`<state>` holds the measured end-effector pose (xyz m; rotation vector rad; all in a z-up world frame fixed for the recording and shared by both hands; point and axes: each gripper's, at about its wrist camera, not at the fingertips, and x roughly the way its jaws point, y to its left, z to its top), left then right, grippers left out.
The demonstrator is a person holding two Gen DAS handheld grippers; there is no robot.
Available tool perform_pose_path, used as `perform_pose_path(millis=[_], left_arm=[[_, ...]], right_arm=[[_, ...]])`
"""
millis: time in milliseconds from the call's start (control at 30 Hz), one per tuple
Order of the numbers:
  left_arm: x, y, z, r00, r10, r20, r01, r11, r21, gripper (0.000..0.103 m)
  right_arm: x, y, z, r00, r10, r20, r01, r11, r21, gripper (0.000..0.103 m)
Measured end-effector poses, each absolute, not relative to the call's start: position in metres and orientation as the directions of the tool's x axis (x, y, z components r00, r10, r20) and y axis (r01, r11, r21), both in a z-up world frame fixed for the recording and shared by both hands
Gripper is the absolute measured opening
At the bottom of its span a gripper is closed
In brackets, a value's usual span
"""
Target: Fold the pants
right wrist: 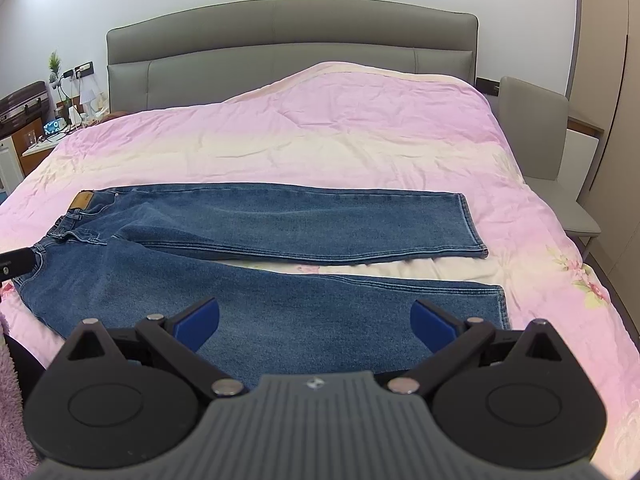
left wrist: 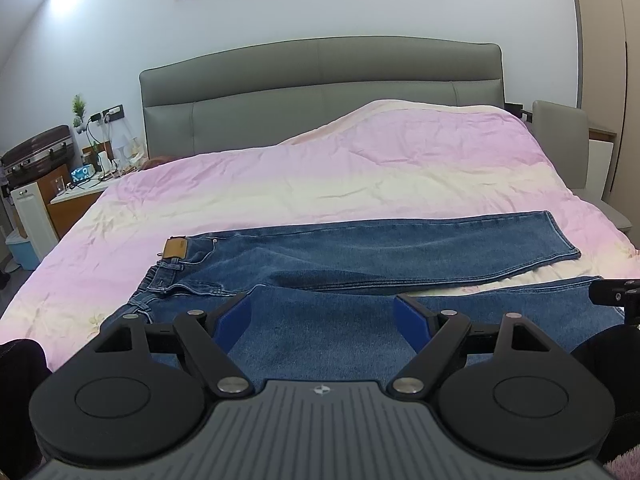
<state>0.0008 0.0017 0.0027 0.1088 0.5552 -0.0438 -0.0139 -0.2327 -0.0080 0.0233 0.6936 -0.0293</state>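
While the jeans lie flat on the bed, both claws hover above the near leg. Left claw and right claw gape wide, empty.

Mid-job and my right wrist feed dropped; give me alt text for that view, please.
Blue jeans lie flat and unfolded on a pink quilt, waistband left, both legs stretching right with a strip of quilt between them. The right gripper hovers open over the nearer leg, holding nothing.

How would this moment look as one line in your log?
jeans flat on bed, unfolded | left gripper open | right gripper open | nothing held
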Motion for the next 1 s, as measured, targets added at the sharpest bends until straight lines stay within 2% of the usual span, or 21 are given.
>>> perform_pose_path(millis=[1000], left_arm=[[-0.013, 0.007, 0.003, 0.833, -0.005, -0.554, 0.072, 0.992, 0.099, 0.094]], right_arm=[[-0.028, -0.228, 0.012, 0.773, 0.072, -0.631, -0.058, 0.997, 0.044, 0.098]])
